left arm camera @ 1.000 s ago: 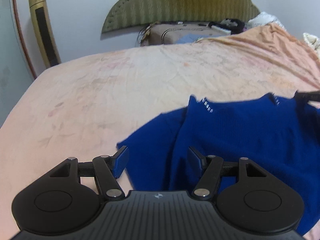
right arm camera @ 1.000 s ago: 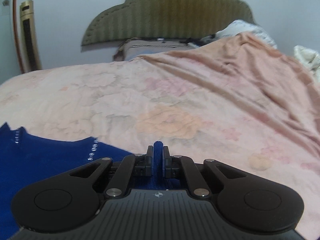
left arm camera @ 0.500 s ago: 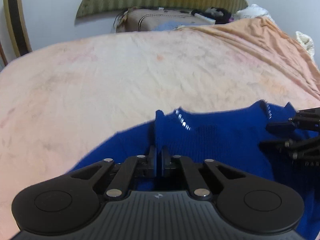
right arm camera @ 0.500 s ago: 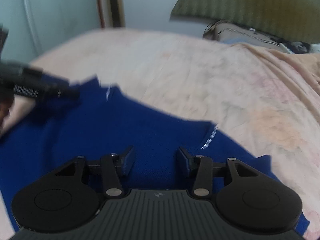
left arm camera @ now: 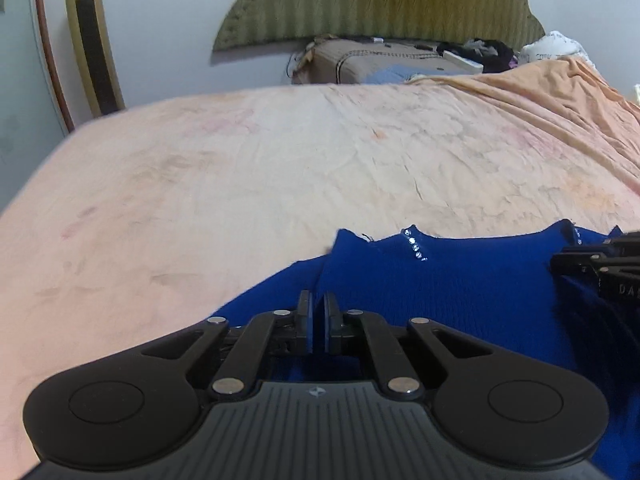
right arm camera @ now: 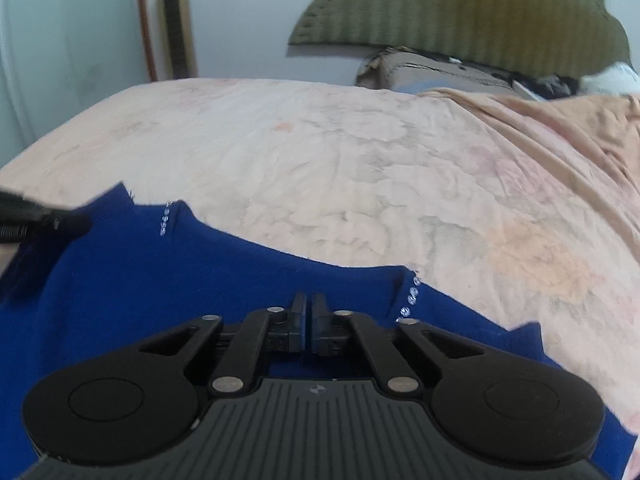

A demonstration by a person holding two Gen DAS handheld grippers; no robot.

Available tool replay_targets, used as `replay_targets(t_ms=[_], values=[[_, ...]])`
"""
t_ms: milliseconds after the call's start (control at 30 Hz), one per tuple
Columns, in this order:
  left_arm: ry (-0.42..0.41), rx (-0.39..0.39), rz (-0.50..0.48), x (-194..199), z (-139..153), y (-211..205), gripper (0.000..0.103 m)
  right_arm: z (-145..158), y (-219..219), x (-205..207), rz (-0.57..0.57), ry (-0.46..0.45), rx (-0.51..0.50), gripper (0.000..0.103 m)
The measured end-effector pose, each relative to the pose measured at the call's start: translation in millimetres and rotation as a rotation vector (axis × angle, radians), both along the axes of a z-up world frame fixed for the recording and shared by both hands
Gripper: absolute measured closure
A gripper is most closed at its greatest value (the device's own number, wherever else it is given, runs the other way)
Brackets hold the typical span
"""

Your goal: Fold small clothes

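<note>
Lying flat on the bed, the blue sweater point(left arm camera: 460, 292) spreads under and ahead of both grippers, its long edge running crosswise to the way the jaws point.

- Sweater, far edge: a neckline dip bounded by two short rows of small clear studs point(right arm camera: 410, 300). In the left wrist view one row sits just ahead and to the right of the jaws; in the right wrist view one row sits just right of the jaws, the other well off to the left.
- Left gripper point(left arm camera: 318, 322): jaws drawn in to a thin slit with blue knit between and beneath them. They look pinched on a ridge of the sweater near its left shoulder, where a folded-in flap makes a seam running straight ahead of the tips.
- Right gripper point(right arm camera: 307, 322): jaws have just been closing and now stand narrow, with sweater cloth under them; the pads appear to meet the knit close to the far edge, though the grip itself is hard to confirm.
- Relation for the coming move: each gripper takes its own end of the same far edge, so neither is nearer overall; a joint lift would carry that edge toward the person.
- Pose: both grippers slant down toward the bed, side by side, each showing at the edge of the other's view.
- Bedsheet point(left arm camera: 280, 168): pale peach, wrinkled, bare beyond the sweater.
- Headboard point(left arm camera: 380, 0): olive, padded, far ahead of both jaws.
</note>
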State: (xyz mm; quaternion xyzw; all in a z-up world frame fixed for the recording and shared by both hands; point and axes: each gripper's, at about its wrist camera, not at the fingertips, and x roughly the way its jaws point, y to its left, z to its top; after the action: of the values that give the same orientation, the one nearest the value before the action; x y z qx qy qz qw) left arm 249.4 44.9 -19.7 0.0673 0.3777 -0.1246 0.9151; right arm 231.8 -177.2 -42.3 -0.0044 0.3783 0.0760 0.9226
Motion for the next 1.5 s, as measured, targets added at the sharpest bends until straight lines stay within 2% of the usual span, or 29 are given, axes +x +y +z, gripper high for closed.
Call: replay_targets(t_ms=[100, 400, 500, 567, 600, 633, 667, 700, 733, 867, 1200, 1500], values=[[-0.009, -0.024, -0.005, -18.9, 11.1, 11.7, 0.096, 9.6, 1.4, -10.4, -0.010, -0.009, -0.017, 0.067], [0.046, -0.081, -0.004, -82.0, 10.7, 43.9, 0.096, 29.9, 18.6, -47.0, -0.028, 0.040, -0.091, 0.046], [0.049, -0.068, 0.009, -100.5, 6.5, 45.1, 0.095, 34.2, 26.0, -59.9, -0.030, 0.042, -0.114, 0.036], [0.035, -0.048, 0.014, -113.0, 5.4, 43.6, 0.090, 36.6, 29.8, -68.1, -0.038, 0.037, -0.133, 0.030], [0.027, -0.043, 0.014, -118.1, 5.4, 43.1, 0.082, 37.5, 32.3, -72.6, -0.041, 0.033, -0.143, 0.027], [0.020, -0.039, 0.010, -122.1, 5.8, 42.7, 0.067, 38.1, 34.0, -76.5, -0.046, 0.031, -0.148, 0.025], [0.011, -0.039, 0.006, -126.4, 6.4, 42.8, 0.057, 38.6, 35.4, -80.0, -0.050, 0.031, -0.151, 0.023], [-0.003, -0.043, 0.009, -130.2, 7.3, 43.2, 0.036, 38.7, 36.5, -83.6, -0.056, 0.032, -0.151, 0.021], [-0.025, -0.044, 0.015, -134.4, 8.7, 43.8, 0.028, 38.6, 37.2, -86.6, -0.061, 0.032, -0.151, 0.019], [-0.062, -0.022, -0.008, -143.5, 12.9, 44.0, 0.028, 37.9, 35.9, -95.7, -0.098, 0.035, -0.156, 0.017], [-0.042, -0.117, -0.057, -148.8, 12.4, 54.6, 0.029, 38.2, 30.0, -113.0, -0.145, 0.032, -0.171, 0.014], [-0.074, -0.053, -0.081, -159.5, 10.0, 44.1, 0.029, 37.8, 27.1, -119.8, -0.196, 0.032, -0.227, 0.009]])
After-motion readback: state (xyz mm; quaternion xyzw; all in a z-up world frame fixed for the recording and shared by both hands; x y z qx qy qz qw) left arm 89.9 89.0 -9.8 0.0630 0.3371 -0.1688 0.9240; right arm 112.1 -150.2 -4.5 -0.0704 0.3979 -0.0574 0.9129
